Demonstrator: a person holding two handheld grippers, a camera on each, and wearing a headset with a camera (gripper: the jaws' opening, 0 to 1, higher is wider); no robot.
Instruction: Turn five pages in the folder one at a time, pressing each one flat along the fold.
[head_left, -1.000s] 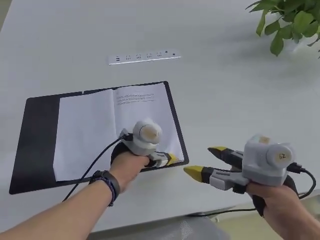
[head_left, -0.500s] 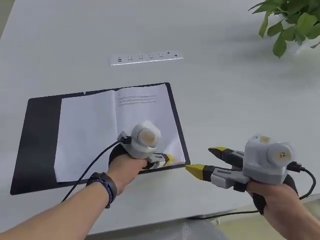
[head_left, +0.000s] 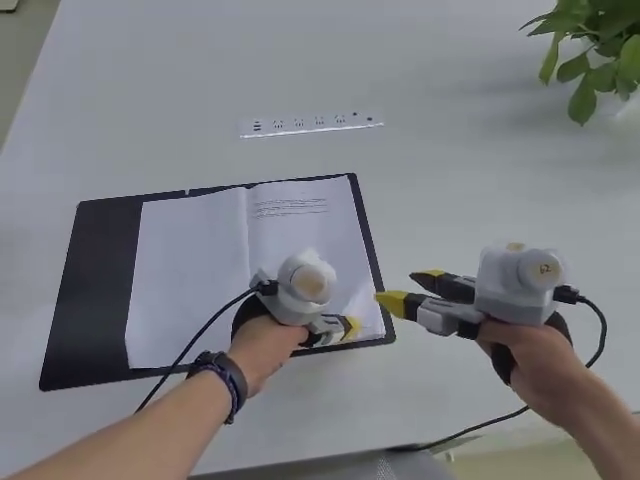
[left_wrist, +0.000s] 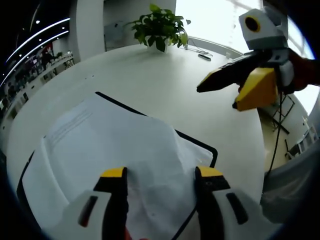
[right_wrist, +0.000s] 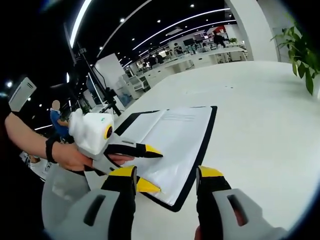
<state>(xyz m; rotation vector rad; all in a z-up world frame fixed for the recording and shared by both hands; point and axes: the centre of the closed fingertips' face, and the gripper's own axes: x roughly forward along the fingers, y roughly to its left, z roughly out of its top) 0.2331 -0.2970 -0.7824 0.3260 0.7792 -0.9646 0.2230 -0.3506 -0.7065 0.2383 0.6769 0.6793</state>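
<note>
Folder (head_left: 95, 280) lies open and flat on the white table (head_left: 480, 180) in front of you, its black cover showing along the left side and around the edges. Two white pages face up: the left page (head_left: 190, 275) looks blank, and the right page (head_left: 320, 245) has a few lines of print near its top.

Your left gripper (head_left: 340, 326) sits at the near right corner of the right page, with its yellow-tipped fingers apart. In the left gripper view (left_wrist: 162, 172) the paper bulges slightly between them, but you cannot tell from here whether either finger touches the sheet. A black cable runs from this gripper back past your wrist, which wears a dark band (head_left: 222, 372).

Your right gripper (head_left: 410, 287) hovers over bare table just beside the folder's near right corner, pointing at it. Its fingers are spread and hold nothing. Its own view (right_wrist: 166, 172) looks across that corner at the left gripper (right_wrist: 151, 171).

Beyond the folder a white power strip (head_left: 312, 123) lies on the table, and a green plant (head_left: 600, 50) stands at the far right.
</note>
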